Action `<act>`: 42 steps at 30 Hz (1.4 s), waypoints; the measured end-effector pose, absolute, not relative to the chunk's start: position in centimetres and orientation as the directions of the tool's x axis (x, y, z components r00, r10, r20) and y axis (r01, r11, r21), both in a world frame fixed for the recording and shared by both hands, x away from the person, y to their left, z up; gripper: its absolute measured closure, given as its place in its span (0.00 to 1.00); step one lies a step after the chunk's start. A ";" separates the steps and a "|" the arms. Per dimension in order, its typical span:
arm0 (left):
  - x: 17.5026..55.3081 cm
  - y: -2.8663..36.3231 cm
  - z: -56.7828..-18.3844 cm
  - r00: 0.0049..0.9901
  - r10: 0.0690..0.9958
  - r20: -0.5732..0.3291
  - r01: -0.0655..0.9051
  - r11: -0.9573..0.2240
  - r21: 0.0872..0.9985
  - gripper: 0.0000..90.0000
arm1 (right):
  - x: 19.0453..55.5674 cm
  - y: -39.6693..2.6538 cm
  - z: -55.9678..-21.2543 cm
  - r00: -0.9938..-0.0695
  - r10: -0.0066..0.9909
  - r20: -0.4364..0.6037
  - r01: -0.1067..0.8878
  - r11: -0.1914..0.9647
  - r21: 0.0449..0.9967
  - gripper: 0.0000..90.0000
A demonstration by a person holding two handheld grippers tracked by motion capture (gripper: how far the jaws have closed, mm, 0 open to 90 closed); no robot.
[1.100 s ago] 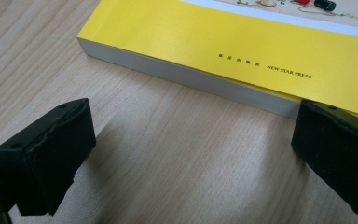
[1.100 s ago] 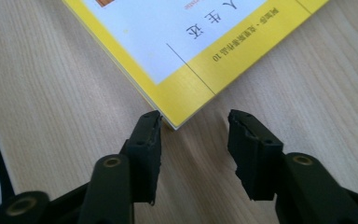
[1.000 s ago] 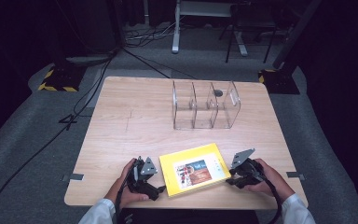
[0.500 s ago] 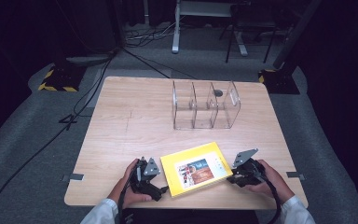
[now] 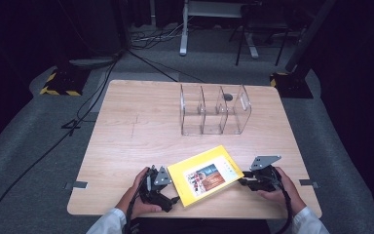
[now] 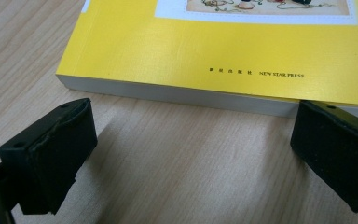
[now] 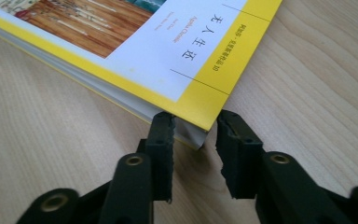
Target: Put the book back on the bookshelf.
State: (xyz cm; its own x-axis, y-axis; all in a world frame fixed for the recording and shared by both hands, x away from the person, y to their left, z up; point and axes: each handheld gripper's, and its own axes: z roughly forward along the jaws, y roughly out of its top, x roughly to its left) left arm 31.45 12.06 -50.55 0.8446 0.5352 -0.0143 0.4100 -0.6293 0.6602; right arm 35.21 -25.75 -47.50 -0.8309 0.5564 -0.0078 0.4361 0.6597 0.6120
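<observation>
The yellow book (image 5: 206,174) lies flat near the table's (image 5: 126,131) front edge; left gripper (image 6: 191,140) spread wide before its page edge, right gripper (image 7: 195,142), jaws just reopening slightly, straddles its corner.

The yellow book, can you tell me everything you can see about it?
The yellow book is a thin paperback with a picture on its cover and white page edges. It lies flat and askew near the table's front edge. The right gripper's jaws straddle one corner, lifting it slightly; the left gripper stands open at another edge.
</observation>
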 end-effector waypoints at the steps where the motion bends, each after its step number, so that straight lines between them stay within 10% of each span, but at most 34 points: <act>1: 31.4 12.0 -50.6 0.845 0.535 -0.014 0.409 -0.630 0.660 0.01 | 35.3 -25.7 -47.6 -0.825 0.564 0.005 0.447 0.648 0.617 0.65; 15: 30.9 11.5 -50.4 0.860 0.510 -0.017 0.396 -0.645 0.654 0.01 | 35.0 -25.0 -47.8 -0.781 0.623 -0.029 0.423 0.563 0.710 0.32; 22: 29.9 11.8 -49.5 0.863 0.504 -0.035 0.391 -0.621 0.679 0.27 | 34.8 -24.8 -47.5 -0.776 0.630 -0.042 0.402 0.544 0.737 0.29; 42: 27.9 4.1 -46.0 0.874 0.480 0.075 0.289 -0.637 0.715 0.19 | 35.2 -24.1 -46.3 -0.744 0.667 -0.042 0.384 0.479 0.790 0.26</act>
